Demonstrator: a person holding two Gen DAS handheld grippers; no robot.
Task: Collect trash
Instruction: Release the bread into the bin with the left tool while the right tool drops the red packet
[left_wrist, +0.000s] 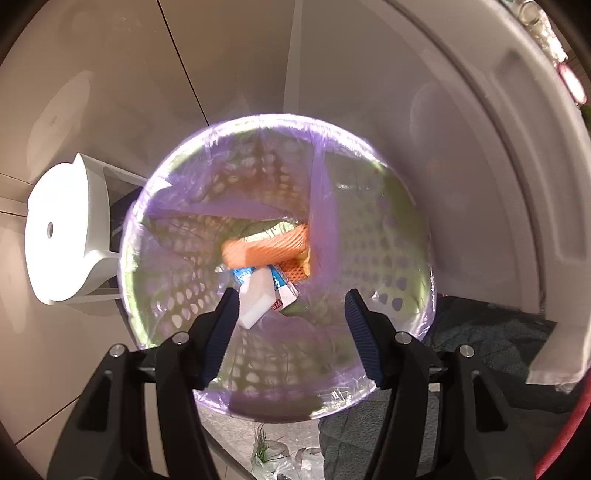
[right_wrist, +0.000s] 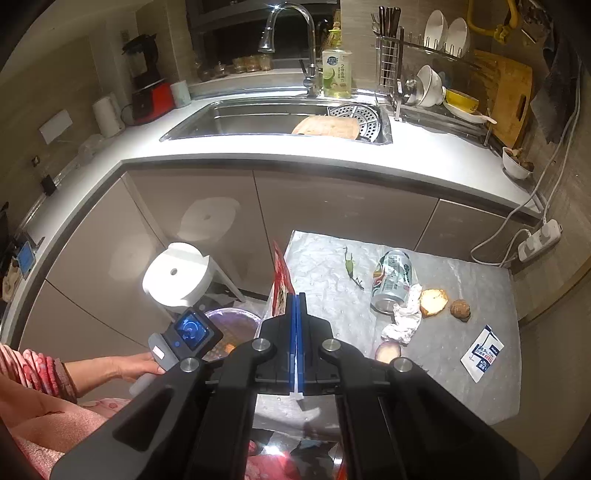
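left claw (left_wrist: 291, 306) apart over purple-lined bin (left_wrist: 406, 258), white box (left_wrist: 256, 301) and orange net (left_wrist: 266, 249) inside | right claw (right_wrist: 296, 299) clamped on red wrapper (right_wrist: 281, 275) | right view only: desk (right_wrist: 480, 369) with dented can (right_wrist: 391, 280), crumpled paper (right_wrist: 404, 319)
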